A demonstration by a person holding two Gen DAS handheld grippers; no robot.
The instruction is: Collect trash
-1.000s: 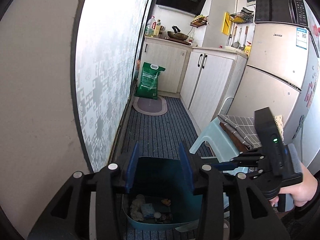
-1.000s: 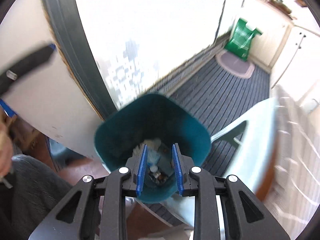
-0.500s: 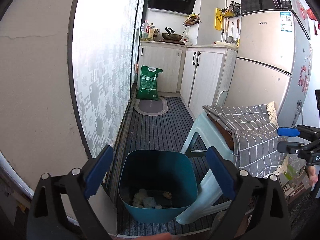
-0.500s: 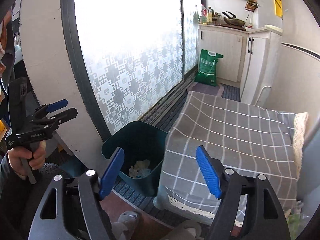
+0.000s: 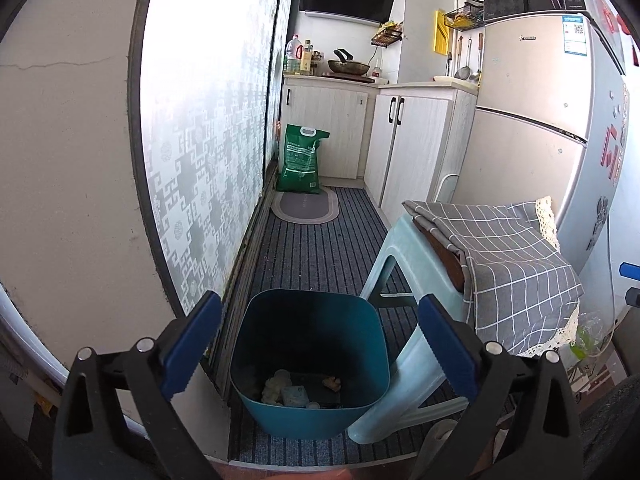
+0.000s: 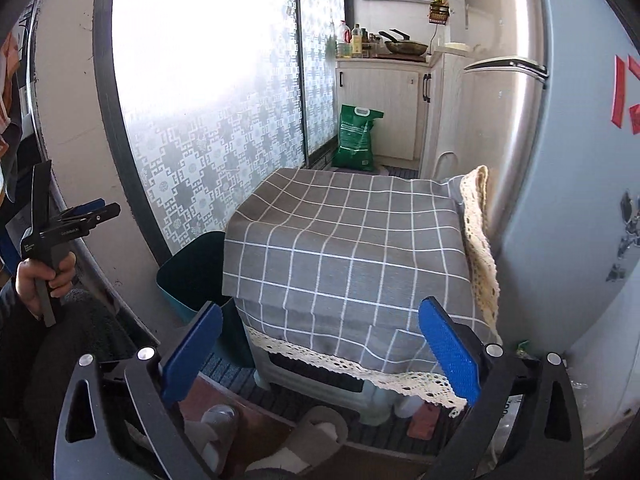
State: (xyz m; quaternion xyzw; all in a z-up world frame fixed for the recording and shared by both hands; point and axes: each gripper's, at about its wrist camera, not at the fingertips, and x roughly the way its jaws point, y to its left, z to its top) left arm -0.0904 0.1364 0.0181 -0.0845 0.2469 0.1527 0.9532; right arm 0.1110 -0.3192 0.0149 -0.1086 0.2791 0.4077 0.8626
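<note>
On my left the left gripper (image 5: 318,350) hangs with its fingers spread wide and nothing between them, above the teal bin (image 5: 256,392), which stands on the striped mat beside the frosted door with the trash (image 5: 280,386) lying in its bottom. Just right of the bin a pale stool (image 5: 404,256) carries a grey checked cloth (image 6: 344,248). My right gripper (image 6: 320,350) hangs in front of that cloth, fingers also wide apart and empty, the fridge (image 6: 580,184) at far right.
</note>
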